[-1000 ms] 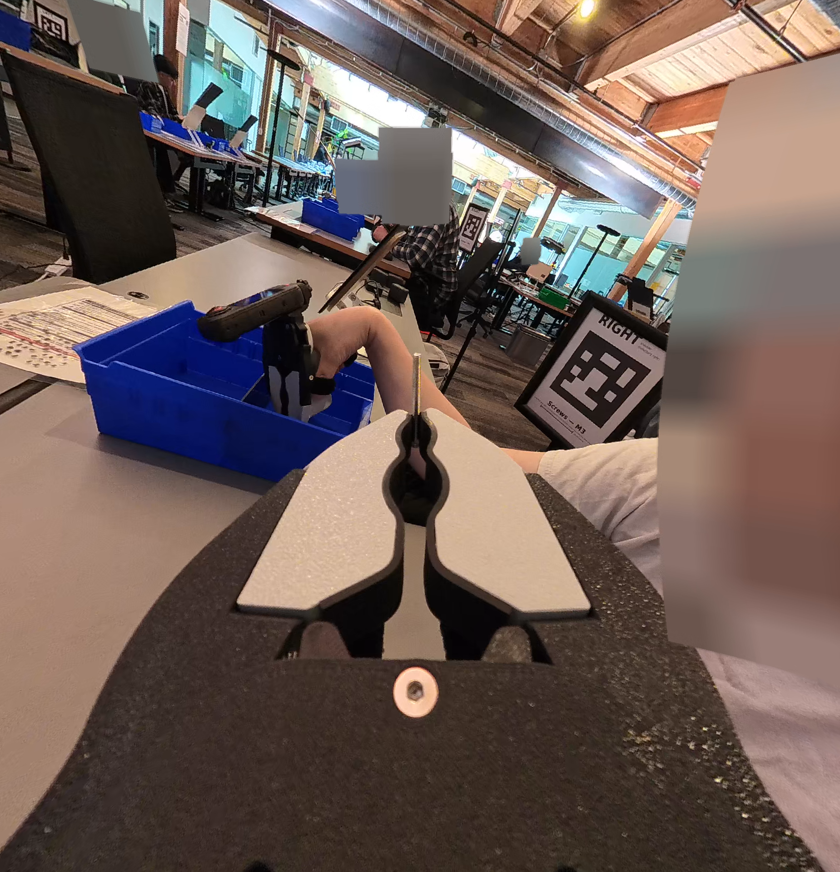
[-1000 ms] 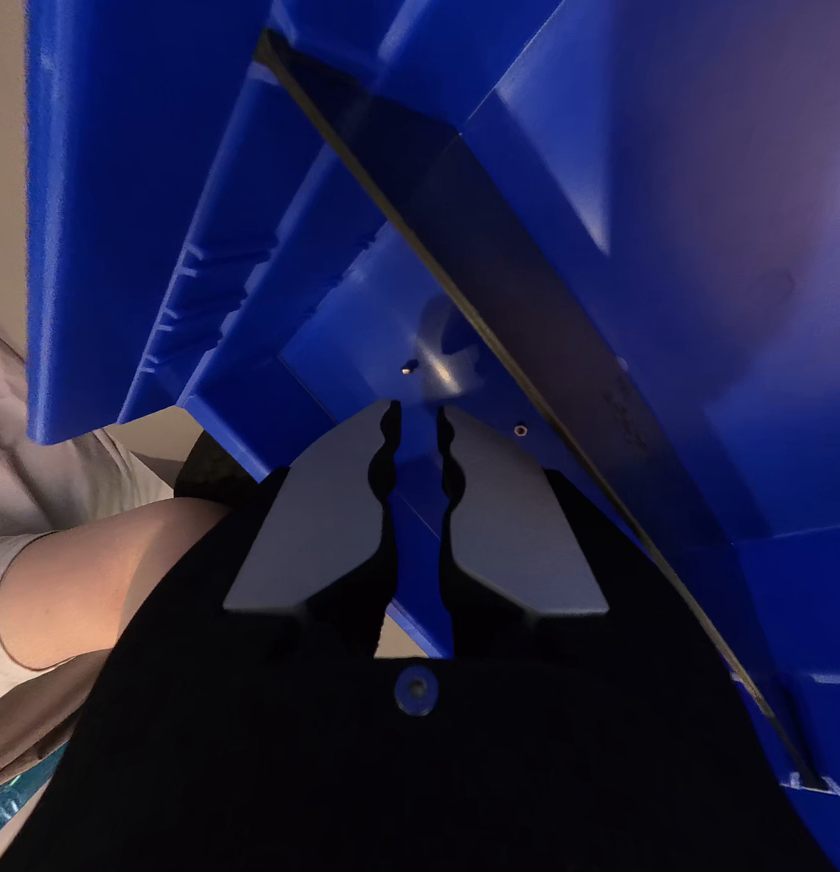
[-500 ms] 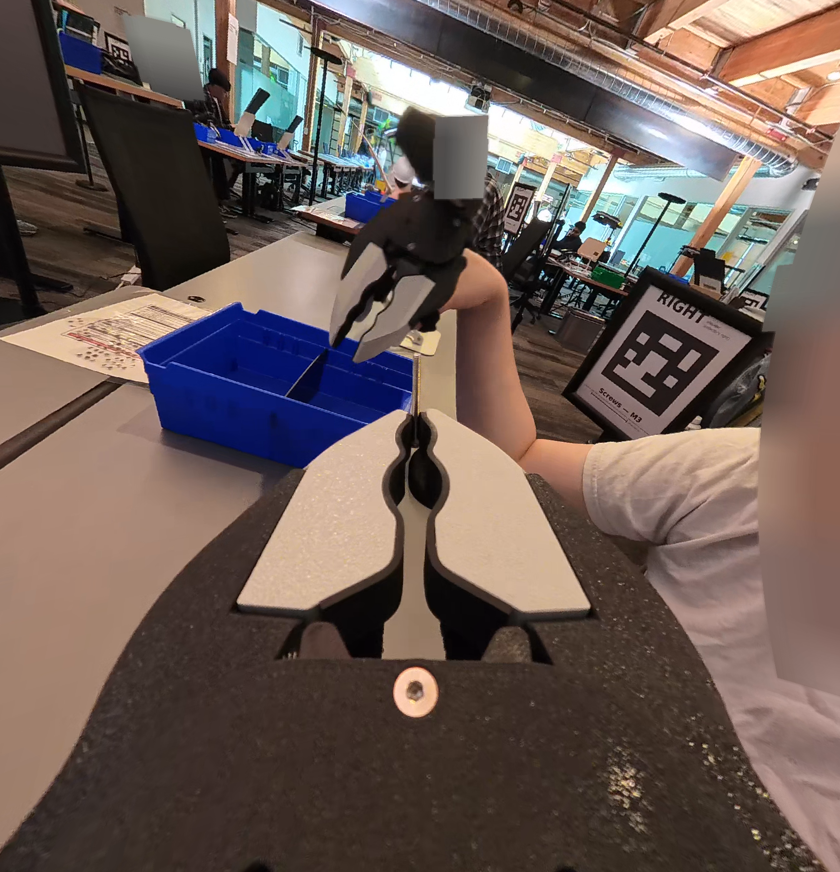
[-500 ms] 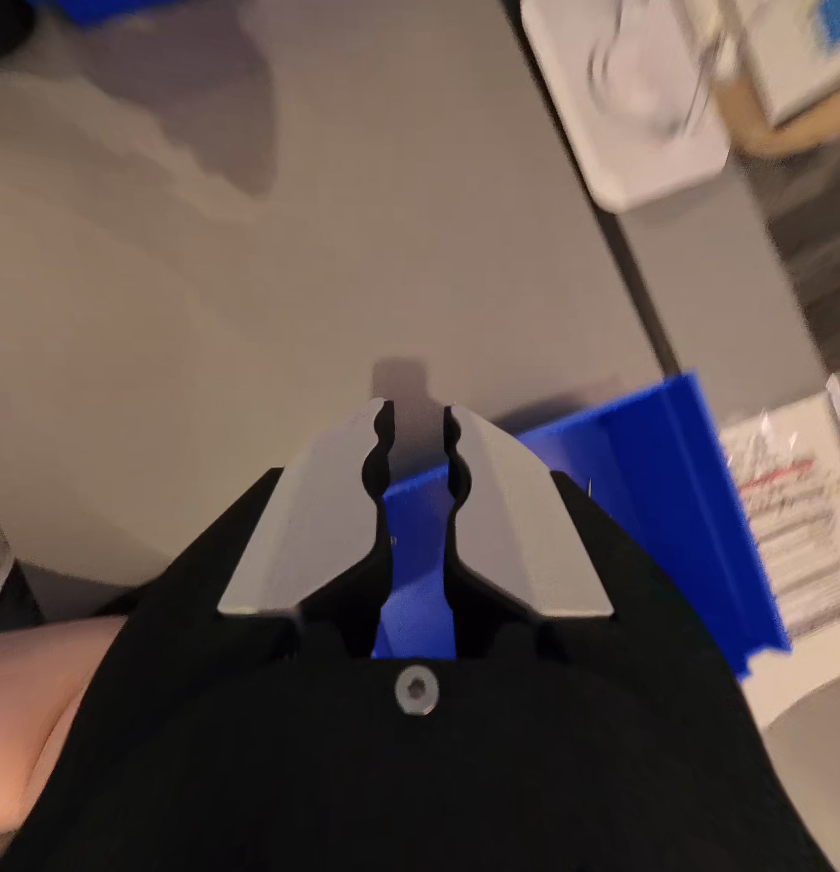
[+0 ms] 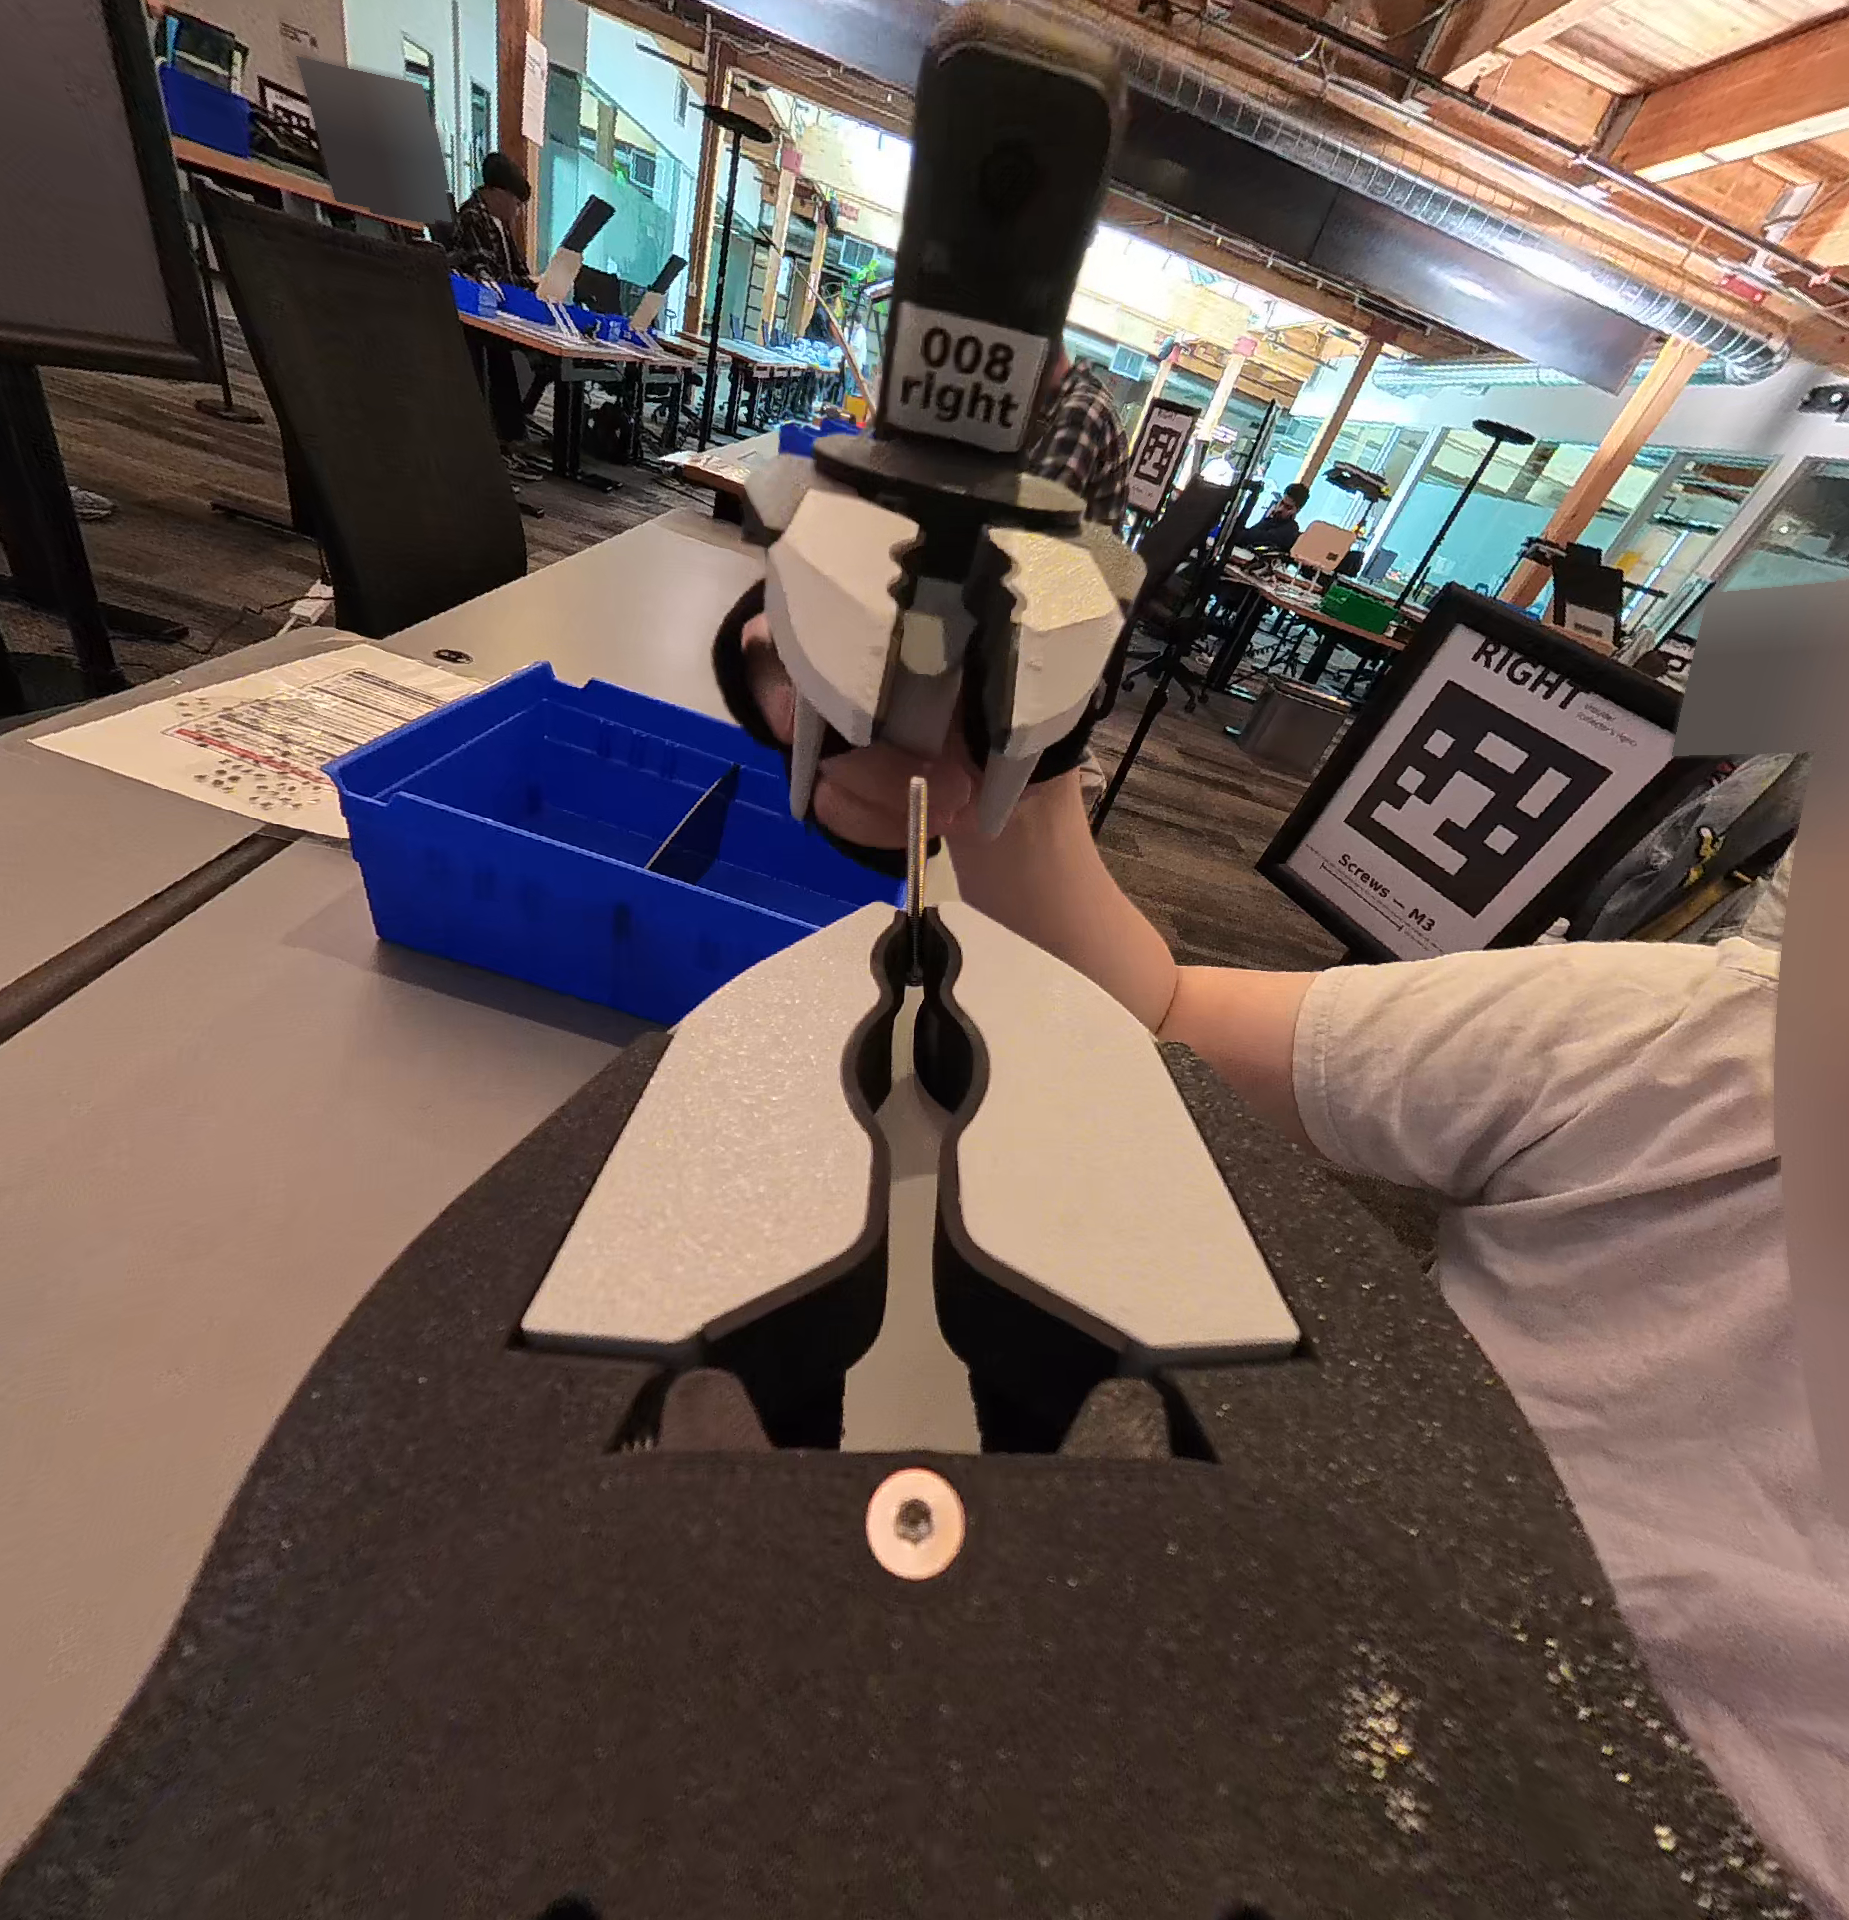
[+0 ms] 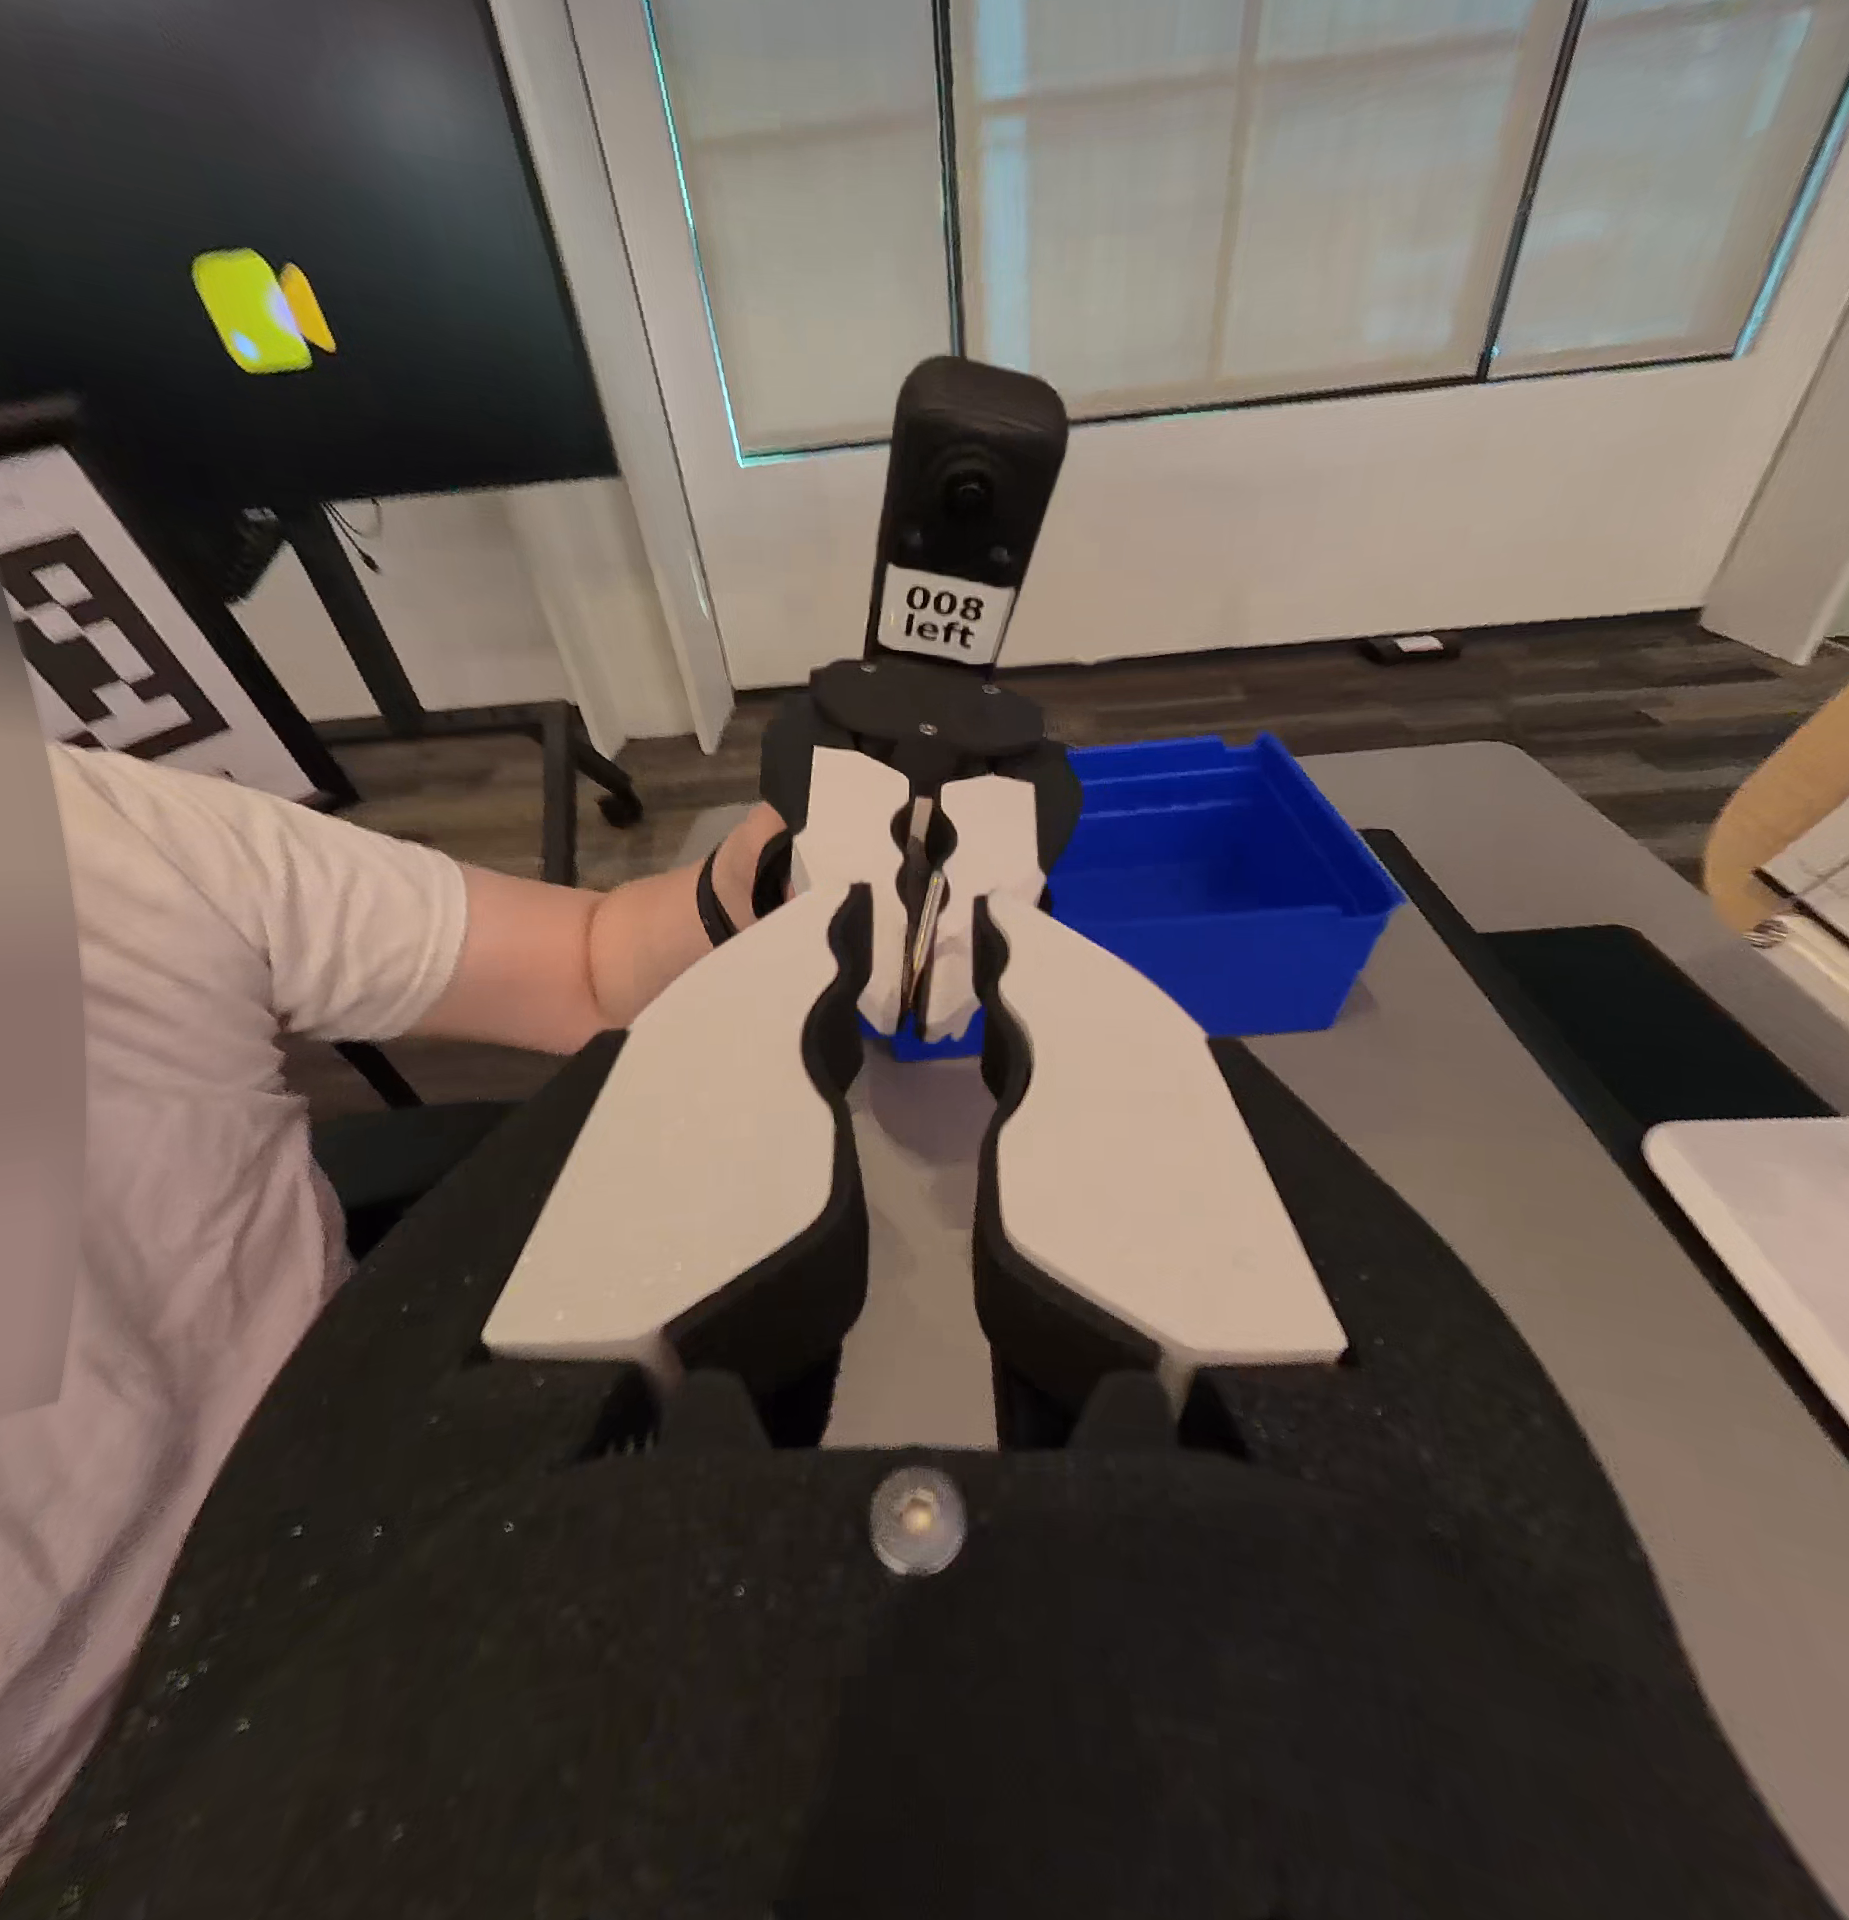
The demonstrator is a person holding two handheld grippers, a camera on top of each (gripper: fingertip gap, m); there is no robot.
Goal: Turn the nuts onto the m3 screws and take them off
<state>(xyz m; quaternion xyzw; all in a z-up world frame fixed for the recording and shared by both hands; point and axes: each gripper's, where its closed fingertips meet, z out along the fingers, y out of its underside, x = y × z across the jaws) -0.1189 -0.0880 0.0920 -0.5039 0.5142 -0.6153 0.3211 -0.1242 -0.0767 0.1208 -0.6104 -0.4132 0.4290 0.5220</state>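
One thin m3 screw (image 5: 917, 847) pinched by left gripper (image 5: 915, 940); right gripper (image 6: 909, 940) spread, empty. Light, stiff, slippery; grip shank low, near tips.

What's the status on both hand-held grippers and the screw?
Left hand-held gripper shut on screw. Right hand-held gripper open, empty, facing it. Nothing between.
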